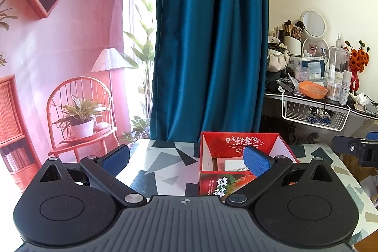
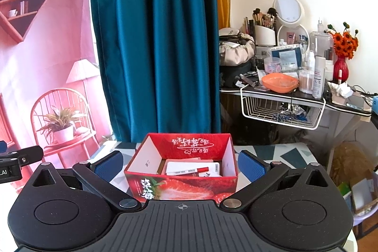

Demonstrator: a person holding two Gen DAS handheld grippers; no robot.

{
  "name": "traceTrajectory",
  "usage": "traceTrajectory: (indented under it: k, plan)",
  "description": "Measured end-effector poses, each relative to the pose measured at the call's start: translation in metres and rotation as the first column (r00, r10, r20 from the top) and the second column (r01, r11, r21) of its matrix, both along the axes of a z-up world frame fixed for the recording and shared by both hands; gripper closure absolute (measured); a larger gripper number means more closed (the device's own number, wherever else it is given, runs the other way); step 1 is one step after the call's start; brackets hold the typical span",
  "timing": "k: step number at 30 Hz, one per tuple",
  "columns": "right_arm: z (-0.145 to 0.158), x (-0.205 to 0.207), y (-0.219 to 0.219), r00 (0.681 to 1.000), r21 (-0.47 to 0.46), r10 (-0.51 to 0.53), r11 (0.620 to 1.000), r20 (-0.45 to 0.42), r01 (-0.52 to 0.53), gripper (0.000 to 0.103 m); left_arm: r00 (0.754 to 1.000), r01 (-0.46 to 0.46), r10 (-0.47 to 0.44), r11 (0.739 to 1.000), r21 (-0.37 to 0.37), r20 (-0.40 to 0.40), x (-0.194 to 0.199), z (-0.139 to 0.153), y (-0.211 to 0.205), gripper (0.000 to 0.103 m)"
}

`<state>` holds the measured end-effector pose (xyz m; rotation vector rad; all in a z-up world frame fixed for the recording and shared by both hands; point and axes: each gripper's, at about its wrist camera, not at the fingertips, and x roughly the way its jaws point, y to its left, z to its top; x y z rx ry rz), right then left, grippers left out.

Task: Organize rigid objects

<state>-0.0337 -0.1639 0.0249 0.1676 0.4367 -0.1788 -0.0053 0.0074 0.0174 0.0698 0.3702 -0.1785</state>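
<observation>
A red strawberry-print box (image 2: 184, 188) stands open on the patterned table (image 2: 283, 155). Inside lie white cards and packets and a white pen with a red cap (image 2: 189, 171). My right gripper (image 2: 182, 165) is open and empty, its blue pads either side of the box, held above its near edge. In the left wrist view the box (image 1: 212, 183) is to the right of centre. My left gripper (image 1: 186, 160) is open and empty over the table, its right pad above the box. The right gripper's tip (image 1: 354, 148) shows at the right edge there.
A teal curtain (image 2: 153, 39) hangs behind the table. A cluttered vanity shelf (image 2: 295, 93) with an orange bowl (image 2: 280, 83), bottles, mirror and wire basket stands at the right. A pink backdrop with a printed chair (image 1: 80, 115) is at the left. Boxes (image 2: 359, 190) sit on the floor at the right.
</observation>
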Motion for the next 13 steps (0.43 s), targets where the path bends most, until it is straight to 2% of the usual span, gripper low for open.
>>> traceTrajectory:
  k: [13]
  plan:
    - [-0.0029,-0.0002,-0.0012,1.000,0.000,-0.006,1.000,-0.010,0.006,0.000,1.000,0.019,-0.019,1.000,0.001,0.012,-0.0038,0.0005,-0.0025,0.000]
